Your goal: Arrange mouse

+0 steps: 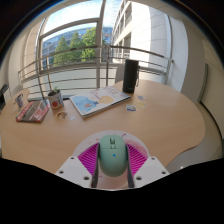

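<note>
A pale green computer mouse (112, 158) sits between my gripper's (112, 163) two fingers, its nose pointing away from me. Both pink pads (90, 157) press on its sides. The mouse is held above the round wooden table (150, 125), near its front edge.
On the table beyond the fingers lie an open book or magazine (98, 100), a dark speaker-like box (130, 76), a mug (56, 101), a red-and-white item (32, 111) at the left and a small dark object (131, 108). Large windows with a railing stand behind the table.
</note>
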The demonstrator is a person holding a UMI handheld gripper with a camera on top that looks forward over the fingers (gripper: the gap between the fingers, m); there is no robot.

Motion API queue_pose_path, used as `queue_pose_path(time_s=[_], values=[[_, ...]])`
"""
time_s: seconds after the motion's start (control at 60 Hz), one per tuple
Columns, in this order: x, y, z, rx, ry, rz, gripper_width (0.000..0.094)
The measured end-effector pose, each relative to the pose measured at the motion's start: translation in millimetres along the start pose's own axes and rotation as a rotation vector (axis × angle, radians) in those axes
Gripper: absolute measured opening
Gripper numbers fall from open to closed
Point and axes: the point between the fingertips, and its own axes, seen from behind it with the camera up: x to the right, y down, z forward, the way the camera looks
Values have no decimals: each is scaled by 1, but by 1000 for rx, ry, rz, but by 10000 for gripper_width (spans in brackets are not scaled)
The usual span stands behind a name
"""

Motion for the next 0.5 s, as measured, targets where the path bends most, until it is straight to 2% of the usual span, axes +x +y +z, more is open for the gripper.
queue_pose_path(time_s=[0.117,0.183,0.283,0.317,0.5], values=[[9,35,24,-76,-17,29,483],[13,39,24,-80,-17,32,553],[16,24,3,-43,-4,-15,864],[15,20,-5,-29,-5,-27,831],[11,3,-80,23,-6,-62,849]])
